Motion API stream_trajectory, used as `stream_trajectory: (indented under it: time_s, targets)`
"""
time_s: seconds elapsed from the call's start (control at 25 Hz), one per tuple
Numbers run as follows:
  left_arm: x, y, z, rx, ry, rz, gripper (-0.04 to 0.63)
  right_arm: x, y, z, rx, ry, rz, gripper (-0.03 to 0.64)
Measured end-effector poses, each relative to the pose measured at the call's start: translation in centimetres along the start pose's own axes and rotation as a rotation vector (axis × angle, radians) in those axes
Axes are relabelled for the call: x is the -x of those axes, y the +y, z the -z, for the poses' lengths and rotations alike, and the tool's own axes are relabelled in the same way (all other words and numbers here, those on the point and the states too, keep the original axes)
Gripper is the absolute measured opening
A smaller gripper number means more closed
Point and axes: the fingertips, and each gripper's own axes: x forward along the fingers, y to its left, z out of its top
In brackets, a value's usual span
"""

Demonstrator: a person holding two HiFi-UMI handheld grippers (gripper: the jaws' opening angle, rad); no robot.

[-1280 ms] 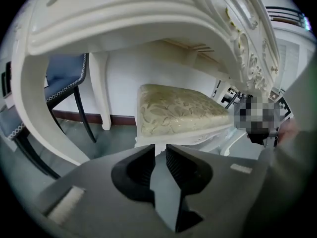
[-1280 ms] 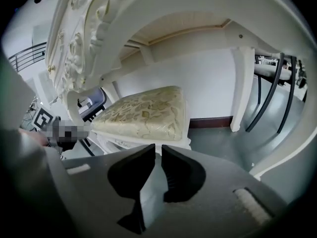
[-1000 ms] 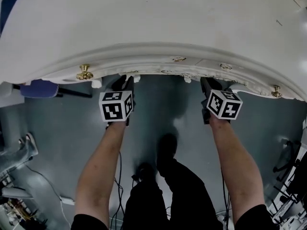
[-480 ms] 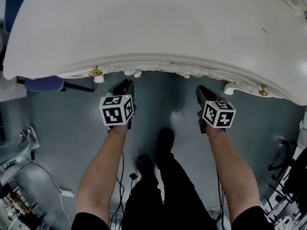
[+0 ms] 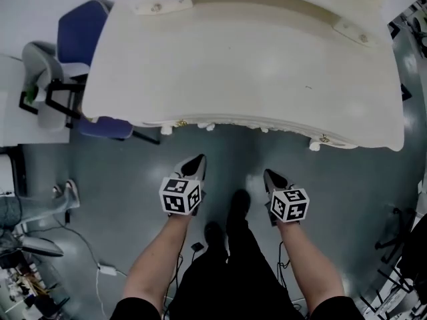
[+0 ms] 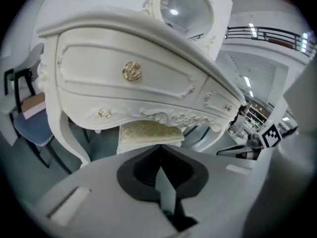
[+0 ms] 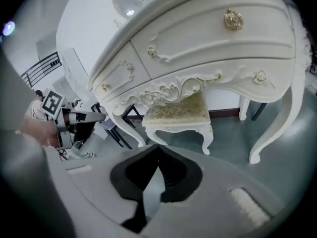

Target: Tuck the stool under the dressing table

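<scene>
Where carved table [image 7: 208, 43] curves, brocade-padded stool [image 7: 178, 109] sits.

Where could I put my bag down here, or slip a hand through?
The top of the dressing table is bare nearly all over. The grey floor before its front edge is open too. Crowded: the stool stands under the table between its legs, and a blue chair and cables sit at the left.

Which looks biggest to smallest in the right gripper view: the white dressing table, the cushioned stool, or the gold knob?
1. White carved dressing table.
2. Cream cushioned stool, under the table.
3. Round gold drawer knob, clearly the smallest.
</scene>
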Motion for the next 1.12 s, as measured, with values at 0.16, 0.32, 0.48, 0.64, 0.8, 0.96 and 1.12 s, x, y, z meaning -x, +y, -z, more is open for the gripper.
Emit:
stream_trajectory:
  time_s: [0.16,0.32,0.48,0.64,0.8,0.96,1.12]
  targets:
    - [3.7,-3.2,-1.2,-0.025,0.028,0.022,0.018,3.4,2.5,-0.8,-0.003,-0.016,-0.007,0.003]
    - [7.8,-4.8,-3.6,0.019,-0.017,0.004,0.018,6.5,4.4,-2.7,0.018,-0.033,-0.011,0.003]
    - [11.9,-5.9,-6.0,0.012,-0.068,0.019,0.018,9.6,6.7,-5.6,0.061,-0.070,-0.017,0.003]
    - [14.7,-6.8,-6.0,-0.056,-0.050,0.018,0.018,12.6,8.2,-8.1,0.082,-0.121,-0.002,0.003]
    - [17.8,-6.8,-6.5,-0.064,-0.059,-0.024,0.018,15.0,10.2,-9.4,0.088,-0.168,-0.014,0.002]
    - [21.9,-6.8,-6.1,-0.067,-0.068,-0.034,0.018,17.0,14.0,-7.7,0.095,-0.184,-0.038,0.002]
    - [25.4,-7.5,-5.1,-0.065,-0.100,-0.005,0.018,19.6,16.8,-5.8,0.089,-0.205,-0.035,0.002]
